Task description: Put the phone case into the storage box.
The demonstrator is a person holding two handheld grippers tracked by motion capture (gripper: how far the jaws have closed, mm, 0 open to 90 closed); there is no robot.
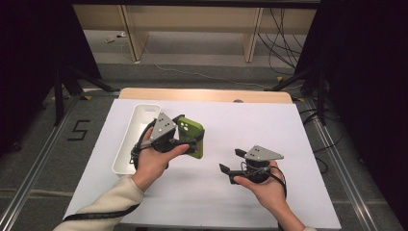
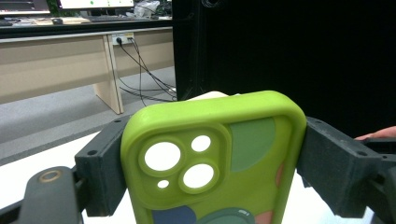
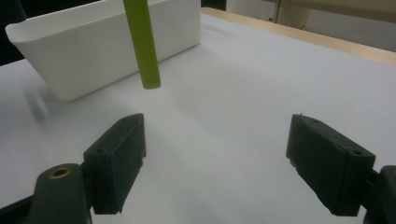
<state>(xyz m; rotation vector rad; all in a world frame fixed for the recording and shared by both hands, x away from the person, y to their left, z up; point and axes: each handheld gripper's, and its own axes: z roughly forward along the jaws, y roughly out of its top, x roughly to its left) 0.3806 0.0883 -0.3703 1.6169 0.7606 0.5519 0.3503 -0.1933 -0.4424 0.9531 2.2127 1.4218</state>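
- The left gripper [image 1: 188, 136] was clamped on a lime-green soft phone case with round camera cut-outs and coloured patches on its back [image 1: 191, 136]; in the left gripper view the two black jaws pressed against the case's [image 2: 219, 154] two long edges, one on each side, with no gap showing.
- The phone case was held up off the white table cover [image 1: 231, 120], just to the right of the long white plastic tray with rounded corners [image 1: 140, 118], not over it and not touching it in the high view.
- In the right gripper view the case [image 3: 142, 44] appeared edge-on as a narrow green strip hanging in front of the tray's [image 3: 93, 51] outer wall, its lower end clear of the table cover [image 3: 233, 84].
- The tray lay lengthwise near the left edge of the white cover. The left hand [image 1: 154, 161] and its gripper hid the near end of it; the far part of its inside that could be seen held nothing, and what lay under the hand could not be told.
- The right gripper [image 1: 232, 161] was held low over the cover, well apart from the case and the tray, its jaws pointing left toward them.
- Its jaws stood wide apart, with bare white cover between them and nothing in their grasp [image 3: 215, 154].
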